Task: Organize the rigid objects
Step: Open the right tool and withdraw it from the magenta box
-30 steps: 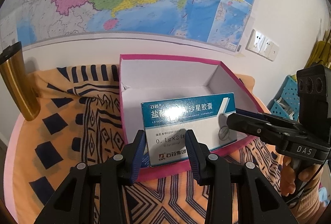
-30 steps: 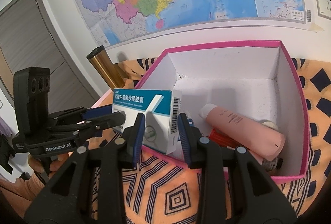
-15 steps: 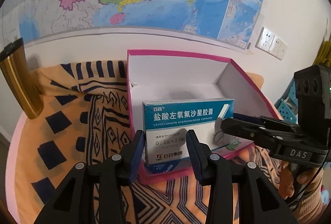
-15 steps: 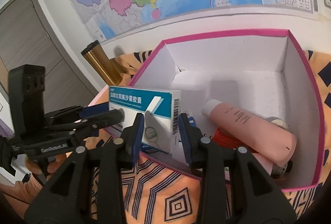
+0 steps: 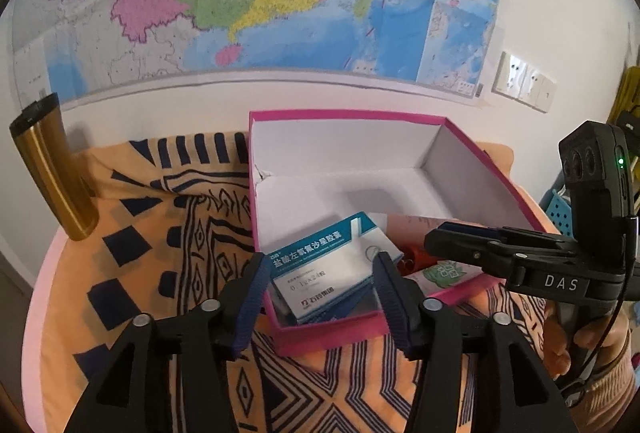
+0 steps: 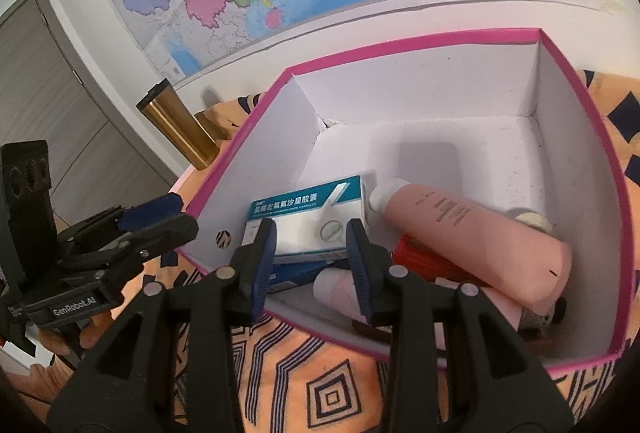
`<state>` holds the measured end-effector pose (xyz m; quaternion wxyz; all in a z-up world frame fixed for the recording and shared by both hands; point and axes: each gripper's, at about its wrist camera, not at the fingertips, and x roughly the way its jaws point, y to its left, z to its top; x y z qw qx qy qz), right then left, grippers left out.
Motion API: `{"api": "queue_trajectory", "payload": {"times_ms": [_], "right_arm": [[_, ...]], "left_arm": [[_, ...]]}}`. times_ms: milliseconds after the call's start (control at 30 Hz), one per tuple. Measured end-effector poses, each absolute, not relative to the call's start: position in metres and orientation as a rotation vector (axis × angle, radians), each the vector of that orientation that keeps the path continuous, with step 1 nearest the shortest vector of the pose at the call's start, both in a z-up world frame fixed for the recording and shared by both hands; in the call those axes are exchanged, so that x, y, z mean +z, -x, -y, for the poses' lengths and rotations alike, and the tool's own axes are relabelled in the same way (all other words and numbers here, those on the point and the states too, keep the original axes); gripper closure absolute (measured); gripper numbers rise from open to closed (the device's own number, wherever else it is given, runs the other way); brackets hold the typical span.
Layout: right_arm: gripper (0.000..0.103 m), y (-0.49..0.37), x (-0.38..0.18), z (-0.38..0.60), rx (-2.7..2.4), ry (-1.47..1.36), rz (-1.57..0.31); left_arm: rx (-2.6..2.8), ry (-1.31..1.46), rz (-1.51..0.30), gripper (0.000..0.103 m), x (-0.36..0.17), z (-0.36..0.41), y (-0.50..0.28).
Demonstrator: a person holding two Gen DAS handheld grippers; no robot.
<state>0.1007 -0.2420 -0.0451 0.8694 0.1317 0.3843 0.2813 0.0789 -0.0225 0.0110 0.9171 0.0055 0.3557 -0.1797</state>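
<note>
Medicine box (image 5: 326, 269) lies tilted inside the pink box (image 5: 344, 115), front-left corner, on top of other items – beside a pink tube (image 6: 476, 233). Left gripper (image 5: 320, 297) fingers are opening, spread either side of the medicine box, pads clear of it. Right gripper (image 6: 310, 265) fingers partly open over the same carton – not gripping. Gold flask (image 5: 52, 173) stands on the desk, left.

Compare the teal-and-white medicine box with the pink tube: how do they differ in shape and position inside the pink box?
The medicine box is flat, rectangular and printed teal and white; the pink tube is round, plain pink, white-capped. The medicine box lies tilted near the left wall; the tube lies diagonally toward the right. Both rest on other items in the pink storage box.
</note>
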Motion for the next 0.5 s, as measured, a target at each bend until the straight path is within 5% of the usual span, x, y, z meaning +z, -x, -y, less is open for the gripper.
{"api": "queue_trajectory", "payload": {"times_ms": [133, 300, 400, 500], "right_arm": [[0.063, -0.082, -0.039, 0.246, 0.572, -0.237, -0.768], [0.030, -0.035, -0.024, 0.254, 0.518, -0.144, -0.642], [0.003, -0.005, -0.025, 0.259, 0.438, -0.090, -0.580], [0.002, 0.015, -0.034, 0.261, 0.370, -0.047, -0.563]], "left_arm": [[-0.395, -0.003, -0.676, 0.026, 0.018, 0.020, -0.058], [-0.418, 0.029, -0.597, 0.000, 0.022, 0.016, -0.024], [-0.395, 0.031, -0.591, 0.000, 0.017, 0.016, -0.010], [-0.352, 0.042, -0.624, 0.000, 0.006, 0.017, -0.003]]}}
